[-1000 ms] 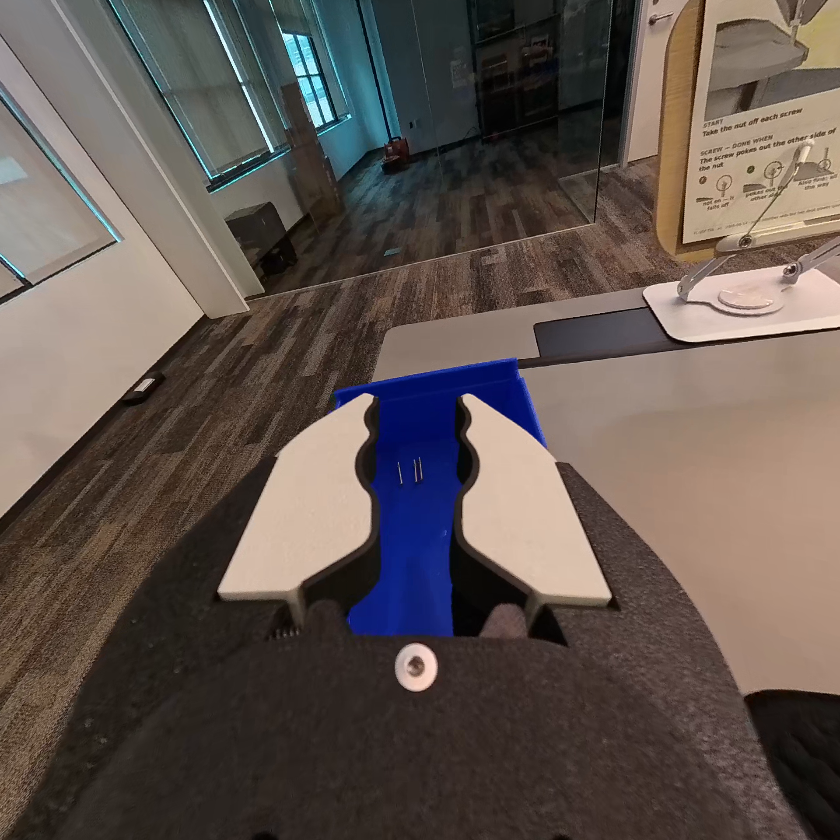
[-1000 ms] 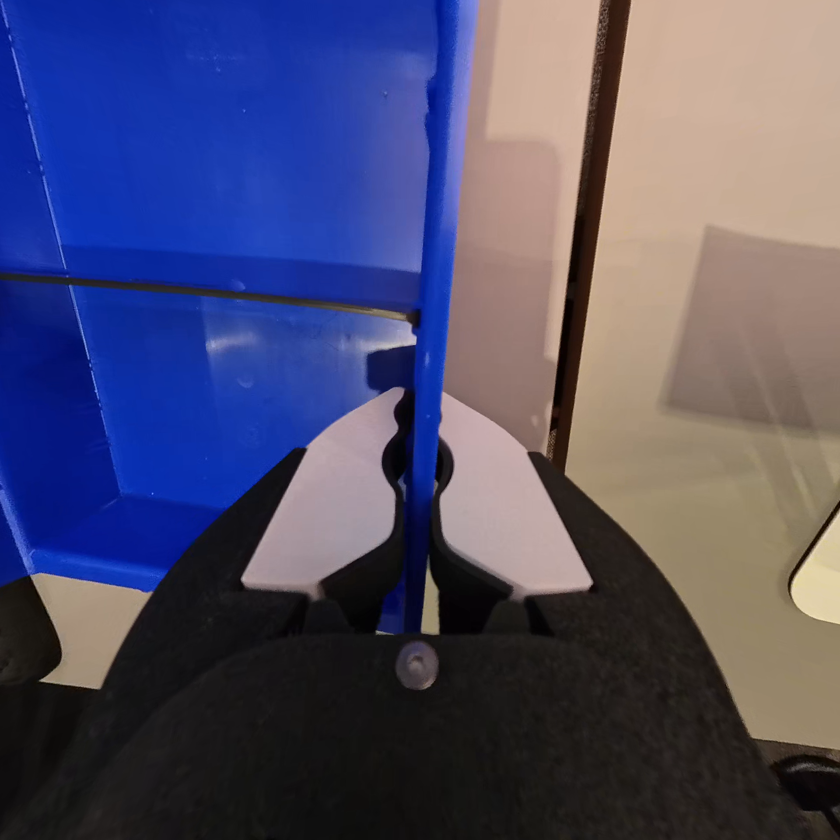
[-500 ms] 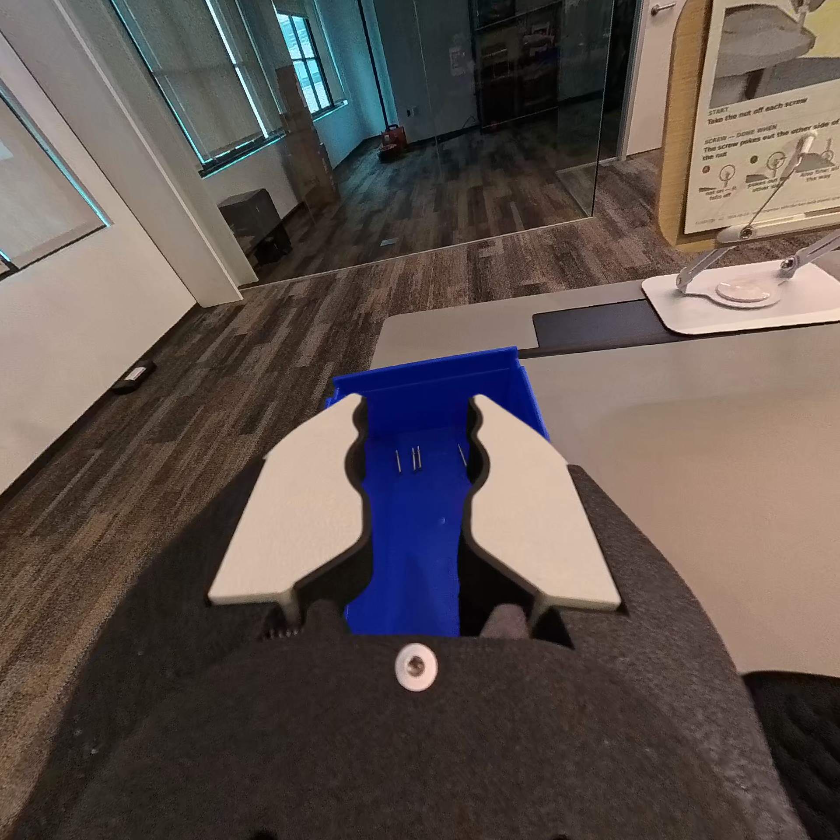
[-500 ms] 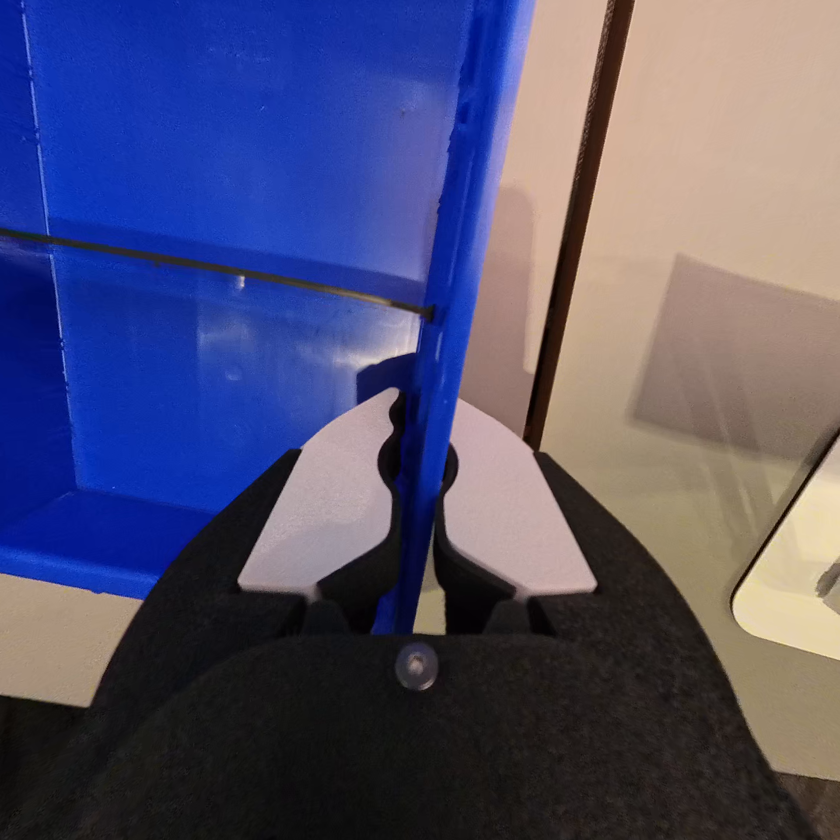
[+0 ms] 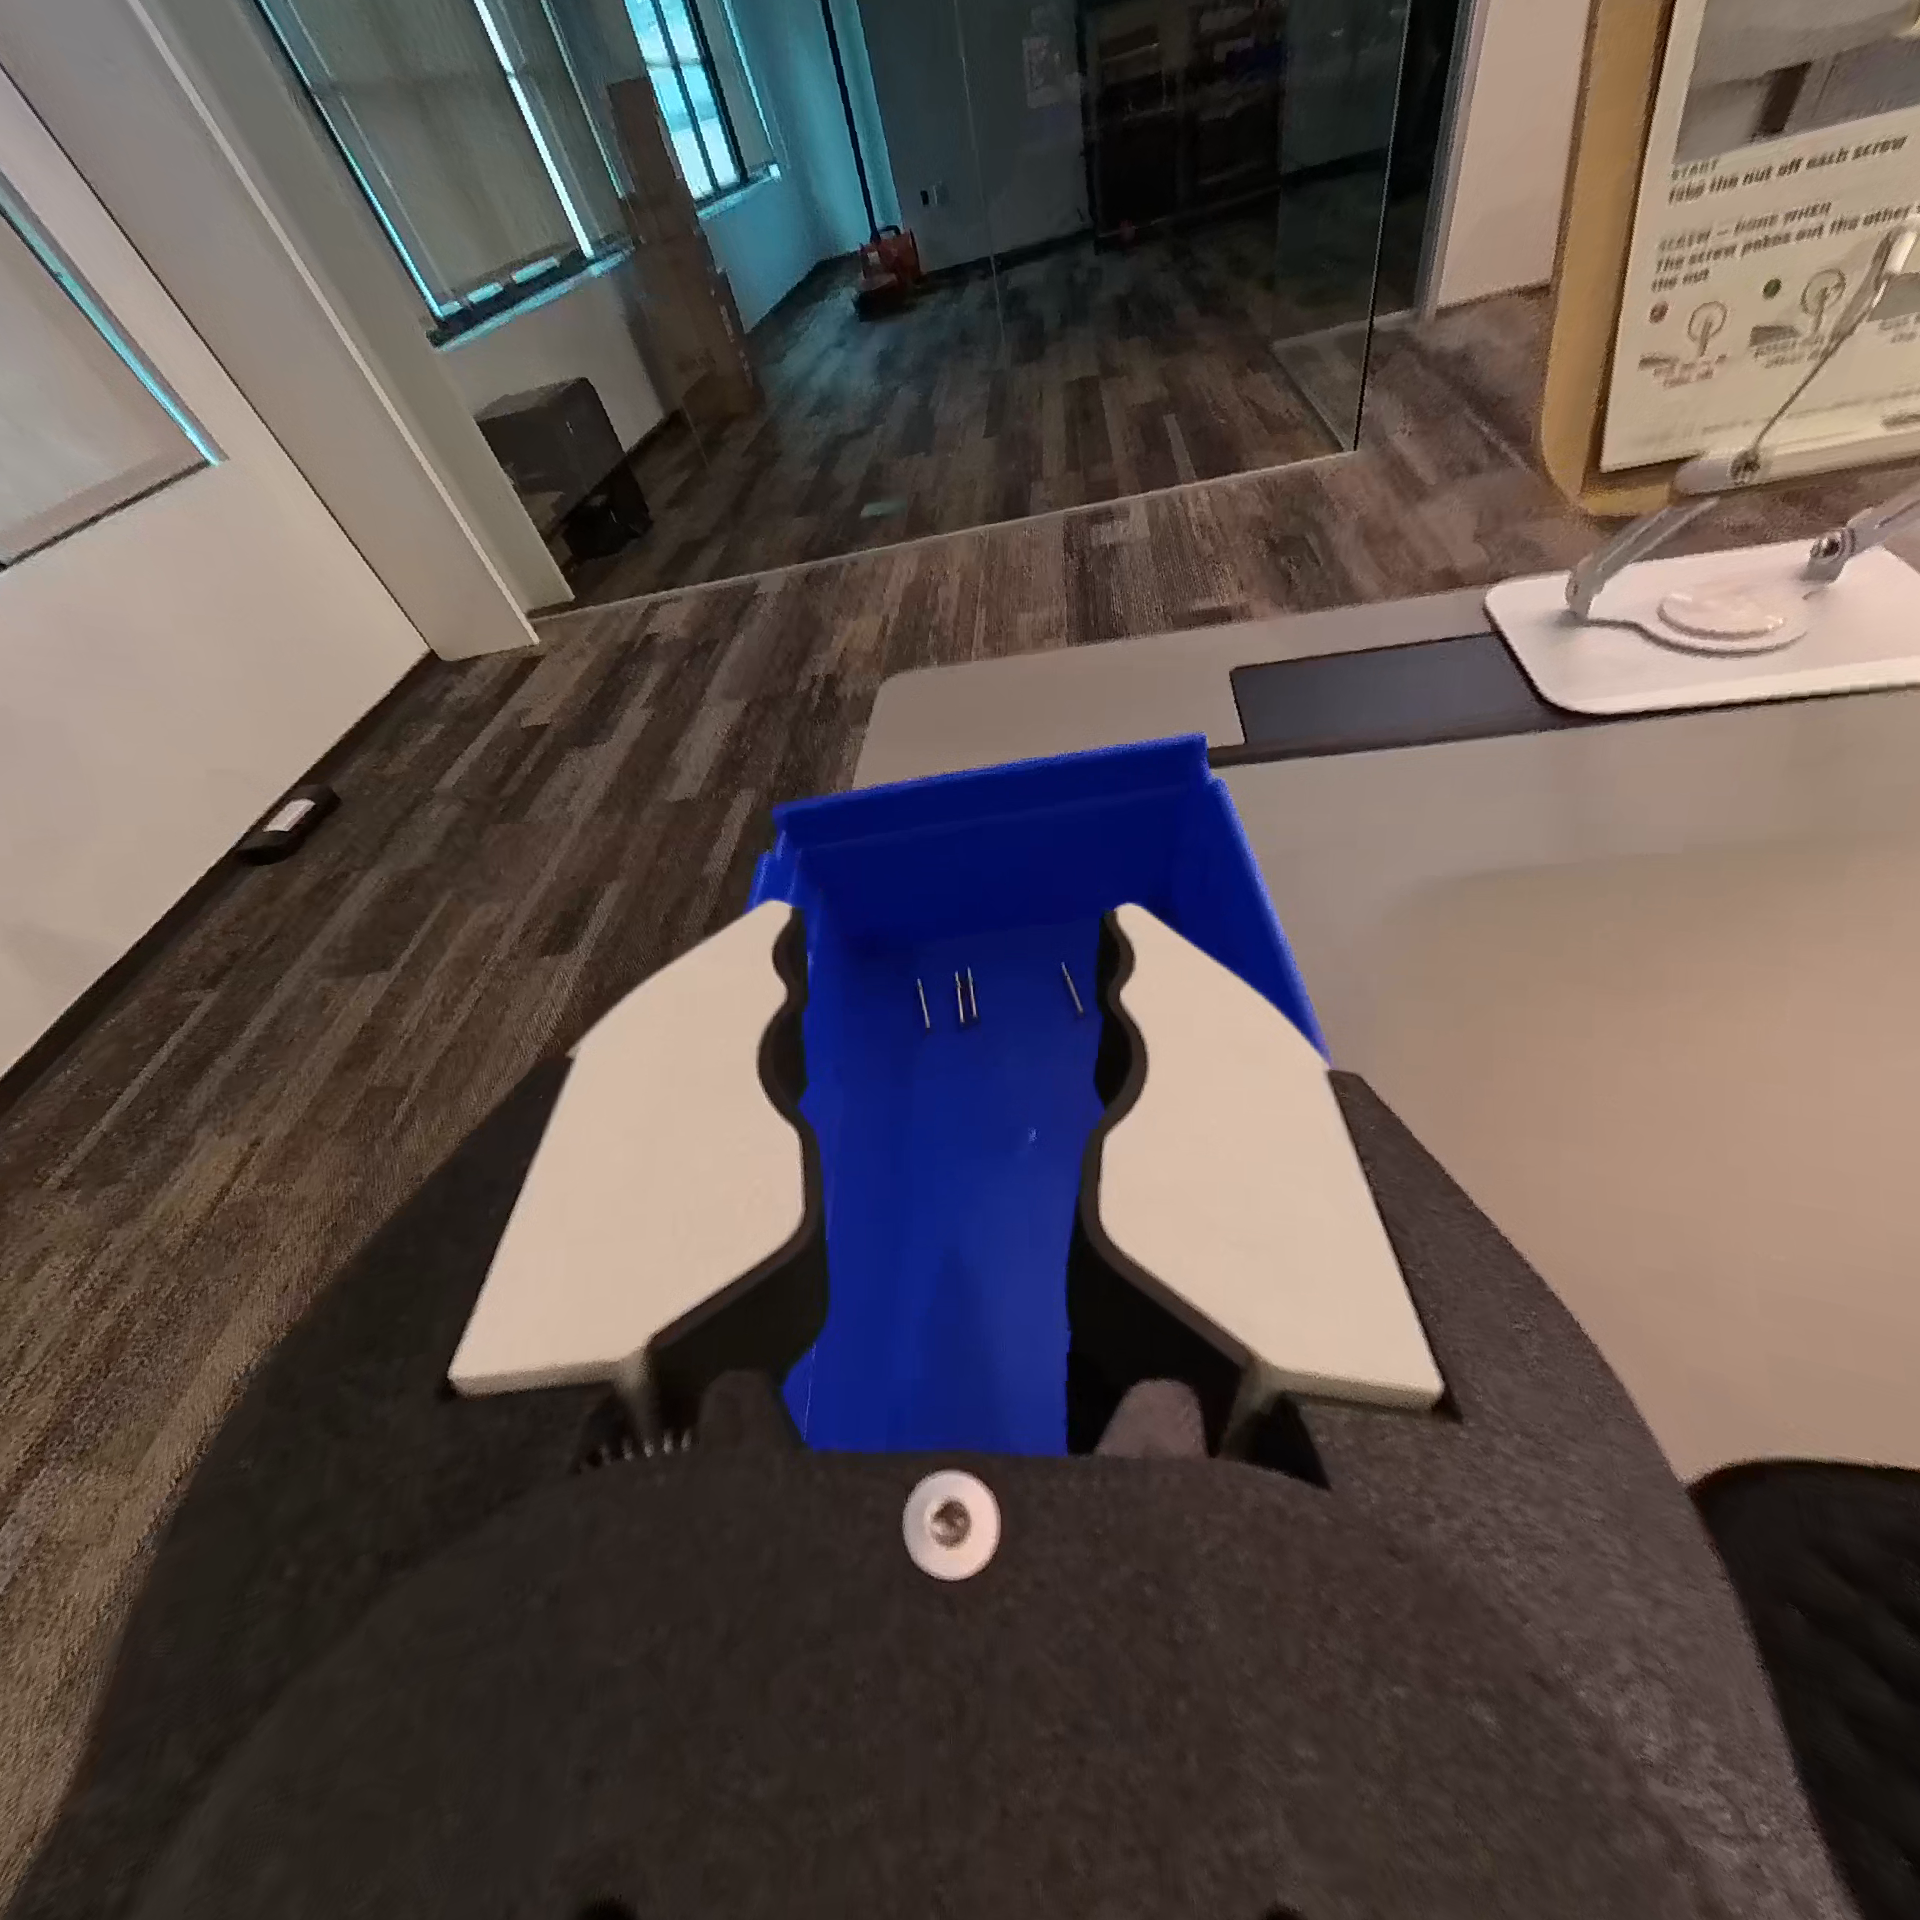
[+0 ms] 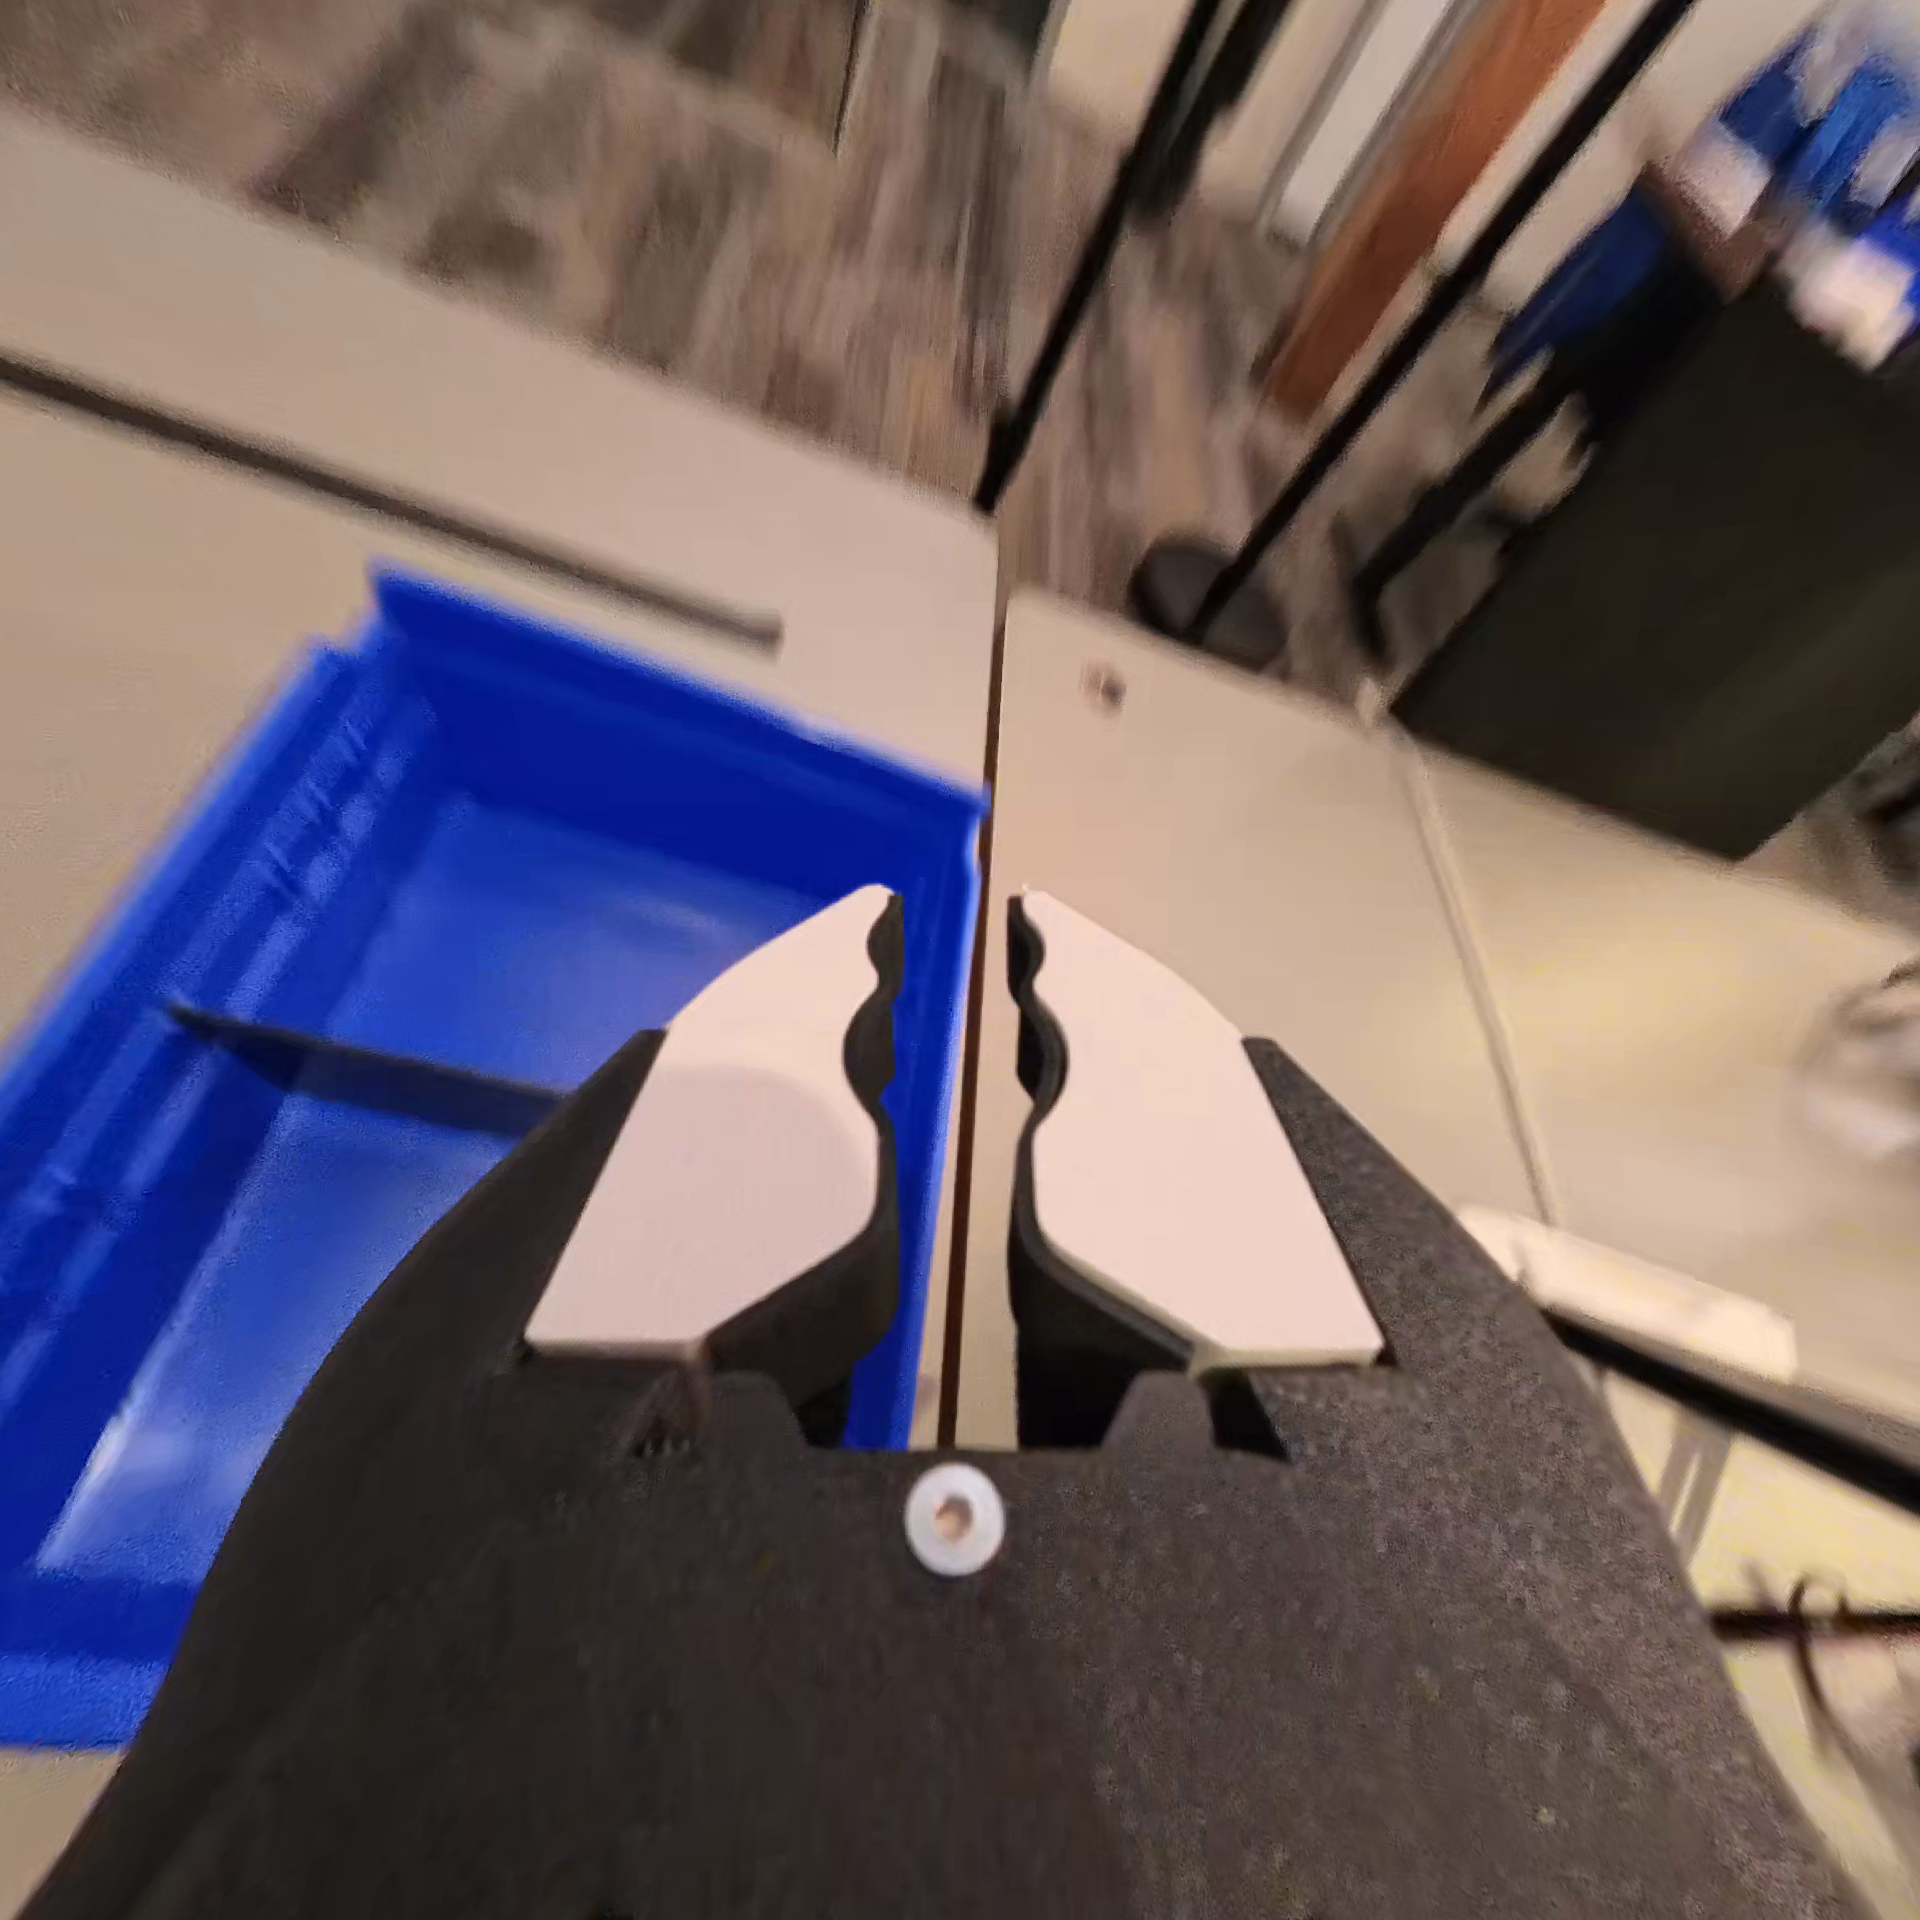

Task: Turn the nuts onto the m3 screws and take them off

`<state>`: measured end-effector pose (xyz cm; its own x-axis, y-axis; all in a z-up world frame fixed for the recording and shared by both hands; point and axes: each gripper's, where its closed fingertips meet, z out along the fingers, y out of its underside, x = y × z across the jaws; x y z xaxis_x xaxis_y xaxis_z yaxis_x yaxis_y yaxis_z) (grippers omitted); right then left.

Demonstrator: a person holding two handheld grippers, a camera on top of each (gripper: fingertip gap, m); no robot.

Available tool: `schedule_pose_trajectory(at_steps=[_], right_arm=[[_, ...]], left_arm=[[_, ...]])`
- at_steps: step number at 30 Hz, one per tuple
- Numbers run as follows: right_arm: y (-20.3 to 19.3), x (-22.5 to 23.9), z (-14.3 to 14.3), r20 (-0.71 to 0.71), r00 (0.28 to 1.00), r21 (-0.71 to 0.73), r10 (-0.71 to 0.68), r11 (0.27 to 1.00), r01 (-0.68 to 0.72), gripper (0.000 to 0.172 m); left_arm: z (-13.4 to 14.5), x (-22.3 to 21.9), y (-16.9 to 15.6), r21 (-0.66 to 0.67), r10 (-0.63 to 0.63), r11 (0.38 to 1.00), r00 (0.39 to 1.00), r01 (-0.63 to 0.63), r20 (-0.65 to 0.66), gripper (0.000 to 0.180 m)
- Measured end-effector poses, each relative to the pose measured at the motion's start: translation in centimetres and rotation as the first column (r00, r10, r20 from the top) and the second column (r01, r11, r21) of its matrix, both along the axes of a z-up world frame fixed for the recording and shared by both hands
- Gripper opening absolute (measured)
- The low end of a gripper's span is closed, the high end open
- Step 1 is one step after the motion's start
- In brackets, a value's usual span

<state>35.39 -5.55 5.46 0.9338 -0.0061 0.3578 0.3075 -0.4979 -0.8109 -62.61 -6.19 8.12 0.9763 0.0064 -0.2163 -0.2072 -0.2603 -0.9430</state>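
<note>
**Both hand-held grippers spread over a blue bin**

In the left wrist view, the left hand-held gripper (image 5: 951,961) hangs over a blue bin (image 5: 1236,914) with its fingers (image 5: 665,1143) spread wide and nothing between the pads. The bin sits at the left corner of a pale grey surface (image 5: 1558,987). Four thin metal pins (image 5: 961,997) lie on the bin's floor, three close together and one apart to the right. Farther right on the surface are a dark mat (image 5: 1371,686) and a white stand base (image 5: 1704,644), with a printed sheet (image 5: 1787,229) behind it.

In the right wrist view, which is blurred, the right hand-held gripper (image 6: 954,909) is parted a little. The bin's right wall (image 6: 925,1143) passes between its fingers (image 6: 1143,1143) with a gap at either pad, so nothing is pinched. A thin dark divider (image 6: 353,1060) crosses the bin's inside.
</note>
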Motion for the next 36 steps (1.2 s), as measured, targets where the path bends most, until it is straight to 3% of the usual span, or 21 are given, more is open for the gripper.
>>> schedule_pose_trajectory(at_steps=[4,6,8,12,17,21,26,30,36], right_arm=[[0.8,-7.7,7.6,0.044,0.989,0.247,0.138,0.958,-0.145,0.012],[1.3,-13.0,9.5,0.045,0.965,0.312,0.259,0.914,-0.259,0.014],[1.7,-18.7,9.9,0.018,0.923,0.343,0.383,0.865,-0.366,0.026],[2.3,-29.2,7.7,-0.064,0.847,0.340,0.528,0.810,-0.479,0.050],[2.8,-39.3,4.7,-0.004,0.796,0.405,0.606,0.729,-0.552,0.034],[6.0,-44.6,-0.8,-0.058,0.766,0.297,0.640,0.744,-0.599,0.031],[8.5,-46.5,-4.9,-0.108,0.766,0.296,0.634,0.756,-0.584,0.030],[7.9,-46.0,-6.4,-0.164,0.745,0.379,0.647,0.738,-0.558,0.029],[7.6,-44.6,-8.0,-0.192,0.752,0.329,0.630,0.764,-0.556,0.029]], left_arm=[[-2.5,-0.7,0.8,-0.094,-0.006,0.996,1.000,0.004,-0.022,0.049],[-3.9,-1.1,1.7,-0.152,-0.005,0.988,0.999,-0.001,-0.040,0.043],[-5.7,-1.4,3.0,-0.234,-0.013,0.972,0.999,0.002,-0.046,0.040],[-9.2,-1.6,5.7,-0.386,-0.018,0.922,0.999,0.032,0.039,0.029],[-12.1,-1.8,8.4,-0.500,0.006,0.865,0.997,0.032,0.074,0.026],[-13.9,-3.7,10.2,-0.594,0.054,0.803,0.999,-0.038,0.010,0.026],[-16.8,-5.2,11.1,-0.703,0.119,0.710,0.990,-0.035,0.071,0.021],[-17.9,-5.8,11.9,-0.720,0.139,0.693,0.983,-0.012,0.117,0.018],[-18.8,-5.4,13.7,-0.753,0.166,0.655,0.960,0.062,0.224,0.010]])
